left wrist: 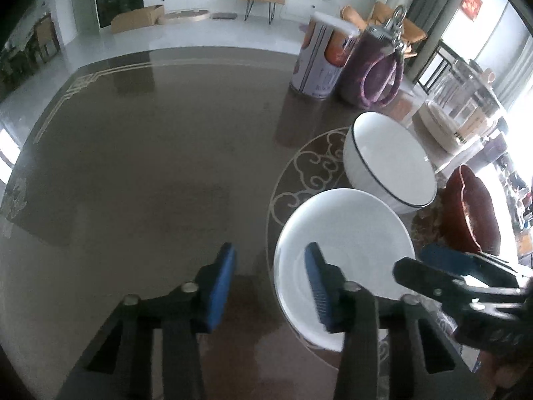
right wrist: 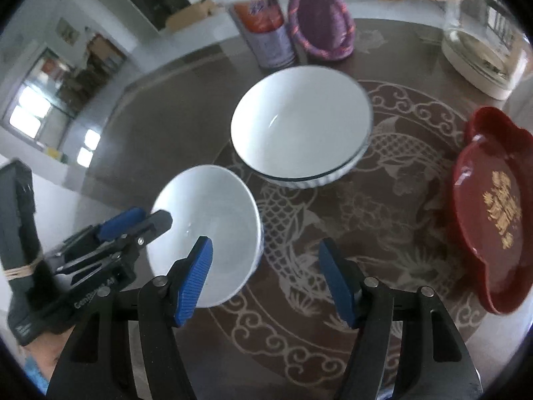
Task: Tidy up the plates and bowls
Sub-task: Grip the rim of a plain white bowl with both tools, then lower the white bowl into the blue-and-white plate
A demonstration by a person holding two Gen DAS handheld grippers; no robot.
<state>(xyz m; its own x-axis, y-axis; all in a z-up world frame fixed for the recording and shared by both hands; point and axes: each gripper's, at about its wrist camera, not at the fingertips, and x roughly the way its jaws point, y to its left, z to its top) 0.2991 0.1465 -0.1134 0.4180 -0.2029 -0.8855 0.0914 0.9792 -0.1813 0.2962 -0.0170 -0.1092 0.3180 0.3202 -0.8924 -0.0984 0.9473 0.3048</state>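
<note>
A small white bowl (left wrist: pixel 346 246) (right wrist: pixel 213 230) stands on the dark table. A larger white bowl (left wrist: pixel 389 160) (right wrist: pixel 299 123) with a dark rim stands just behind it. A red lobed plate (left wrist: pixel 473 210) (right wrist: pixel 493 210) with gold lettering lies to the right. My left gripper (left wrist: pixel 269 286) is open, its right finger over the small bowl's left rim and its left finger outside. My right gripper (right wrist: pixel 266 276) is open and empty, its left finger over the small bowl's near right rim. Each gripper also shows in the other's view (right wrist: pixel 133 226) (left wrist: pixel 439 270).
A tall printed can (left wrist: pixel 319 56) (right wrist: pixel 263 30) and a purple bottle with a cord loop (left wrist: pixel 373 66) (right wrist: pixel 323 16) stand at the back. A glass-lidded dish (left wrist: pixel 456 113) (right wrist: pixel 479 46) stands at the back right. The table's edge (left wrist: pixel 100 70) runs along the far left.
</note>
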